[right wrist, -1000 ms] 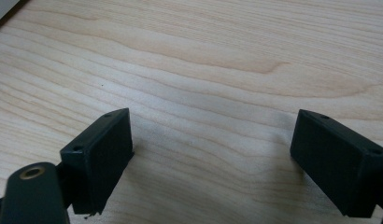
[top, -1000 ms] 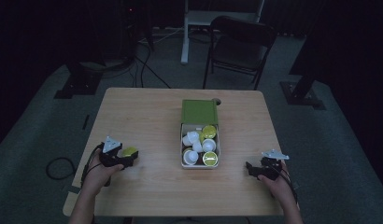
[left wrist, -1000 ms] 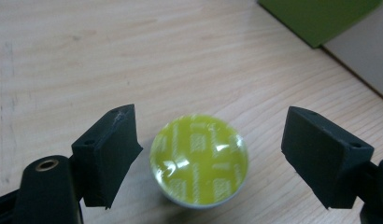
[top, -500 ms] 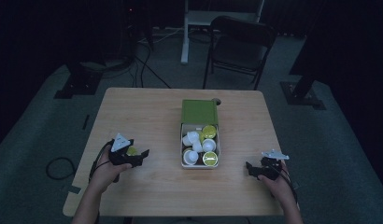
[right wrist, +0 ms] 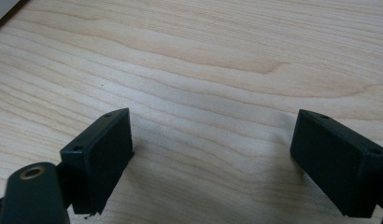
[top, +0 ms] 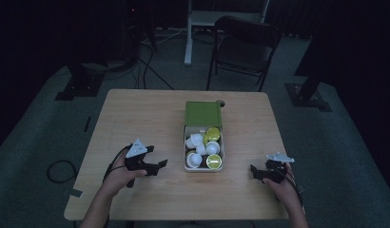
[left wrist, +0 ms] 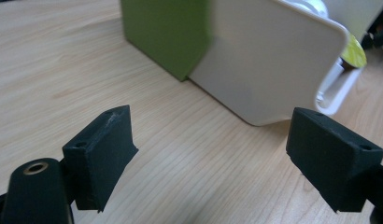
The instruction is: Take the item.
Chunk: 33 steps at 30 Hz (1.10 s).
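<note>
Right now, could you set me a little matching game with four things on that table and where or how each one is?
Things:
1. left gripper
2. right gripper
3. white box
4. green lid

Places or states:
A. jaws open over bare wood near the table's right edge
B. holds white and yellow-green cups
C. jaws open, empty, just been opening beside the box
D. lies flat behind the box

Pairs: 1-C, 2-A, 3-B, 4-D

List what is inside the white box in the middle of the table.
The white box holds small capsule cups: several white ones and two with yellow-green tops. Its green lid lies open behind it. Anything beneath the top cups is covered, so the full count cannot be told.
</note>
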Each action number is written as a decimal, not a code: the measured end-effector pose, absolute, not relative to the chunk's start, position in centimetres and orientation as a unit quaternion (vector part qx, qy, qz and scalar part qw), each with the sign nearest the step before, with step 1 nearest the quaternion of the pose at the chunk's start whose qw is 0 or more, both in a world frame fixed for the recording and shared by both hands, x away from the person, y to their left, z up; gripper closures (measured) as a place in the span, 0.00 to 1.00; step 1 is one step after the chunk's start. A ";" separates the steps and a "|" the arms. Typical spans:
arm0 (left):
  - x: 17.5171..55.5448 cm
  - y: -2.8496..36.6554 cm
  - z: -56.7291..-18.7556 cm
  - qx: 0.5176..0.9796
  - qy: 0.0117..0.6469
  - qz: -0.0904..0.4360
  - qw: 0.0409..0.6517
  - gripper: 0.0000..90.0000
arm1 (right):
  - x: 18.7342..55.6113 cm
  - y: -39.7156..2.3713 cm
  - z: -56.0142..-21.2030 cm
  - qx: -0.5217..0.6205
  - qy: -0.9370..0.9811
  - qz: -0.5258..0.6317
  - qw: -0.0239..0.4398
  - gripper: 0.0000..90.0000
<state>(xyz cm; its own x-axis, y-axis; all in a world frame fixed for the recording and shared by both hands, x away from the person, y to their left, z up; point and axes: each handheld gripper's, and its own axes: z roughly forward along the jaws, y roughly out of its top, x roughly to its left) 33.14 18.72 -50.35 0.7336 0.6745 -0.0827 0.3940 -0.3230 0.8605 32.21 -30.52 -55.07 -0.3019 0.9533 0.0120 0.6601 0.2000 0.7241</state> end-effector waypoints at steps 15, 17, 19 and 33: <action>32.7 15.7 -51.5 0.828 0.258 0.121 0.484 0.15 | 32.2 -30.5 -55.1 0.545 0.740 0.321 0.228 0.14; 32.5 15.5 -51.6 0.835 0.240 0.109 0.483 0.13 | 32.2 -30.5 -55.1 0.545 0.740 0.321 0.228 0.14; 32.4 15.3 -51.7 0.842 0.227 0.103 0.479 0.13 | 32.2 -30.5 -55.1 0.545 0.740 0.321 0.228 0.14; 31.6 14.8 -53.0 0.863 0.178 0.076 0.466 0.13 | 32.2 -30.5 -55.1 0.545 0.740 0.321 0.228 0.14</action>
<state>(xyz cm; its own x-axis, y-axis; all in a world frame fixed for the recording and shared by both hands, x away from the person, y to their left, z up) 31.56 14.78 -53.03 0.9250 0.3783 -0.0340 0.2362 -0.5026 0.8316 32.21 -30.52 -55.07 -0.3023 0.9531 0.0120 0.6601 0.2003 0.7240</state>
